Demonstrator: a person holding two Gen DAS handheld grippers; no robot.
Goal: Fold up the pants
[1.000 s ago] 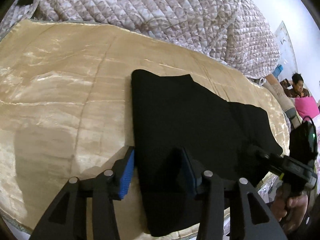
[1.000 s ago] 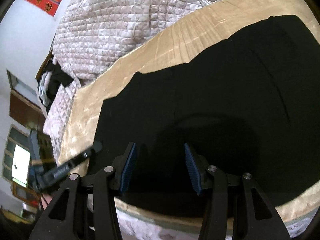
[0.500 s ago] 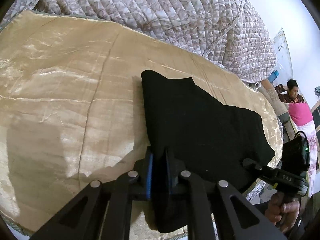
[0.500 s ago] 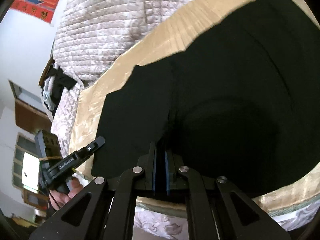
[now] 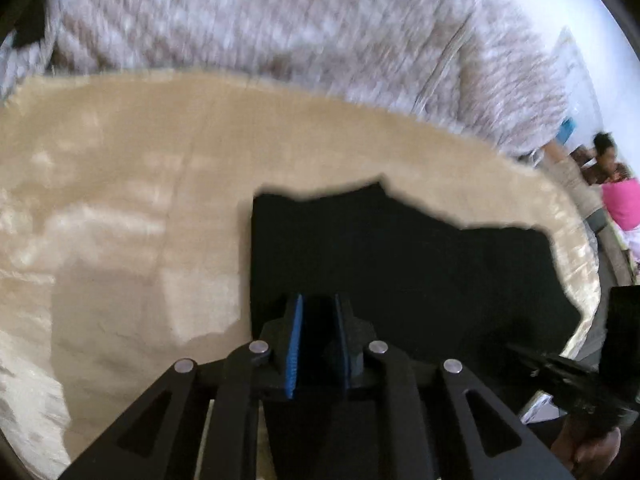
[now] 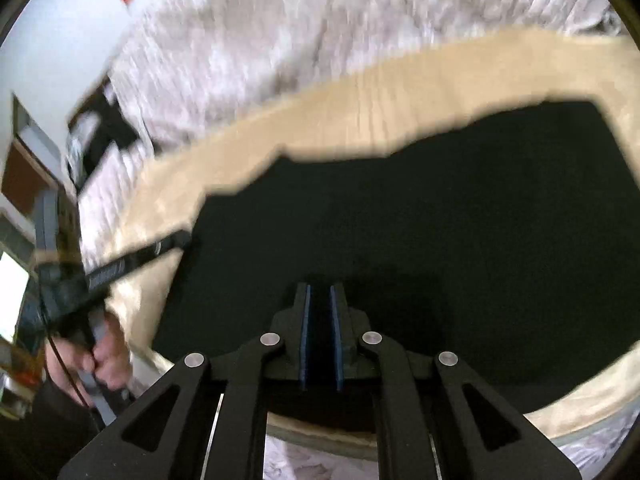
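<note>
Black pants (image 5: 400,248) lie flat on a golden satin sheet (image 5: 120,200). My left gripper (image 5: 318,308) sits over their near left edge with a fold of black cloth between its blue pads; its jaws are opening slightly. In the right wrist view the pants (image 6: 420,208) fill the middle. My right gripper (image 6: 320,300) is shut on dark cloth at their near edge. Each view shows the other gripper at the side: the right one (image 5: 560,380) and the left one (image 6: 120,268), hand-held. Both views are motion-blurred.
A quilted pale bedspread (image 5: 280,20) is piled behind the sheet, also seen as the quilt (image 6: 280,20). The sheet's near edge (image 6: 580,400) drops off just below the pants. A seated person (image 5: 612,160) is far right in the background.
Both grippers went from open over the pants to closed on the cloth at the near edge. The left view has since shifted and blurred with movement.
</note>
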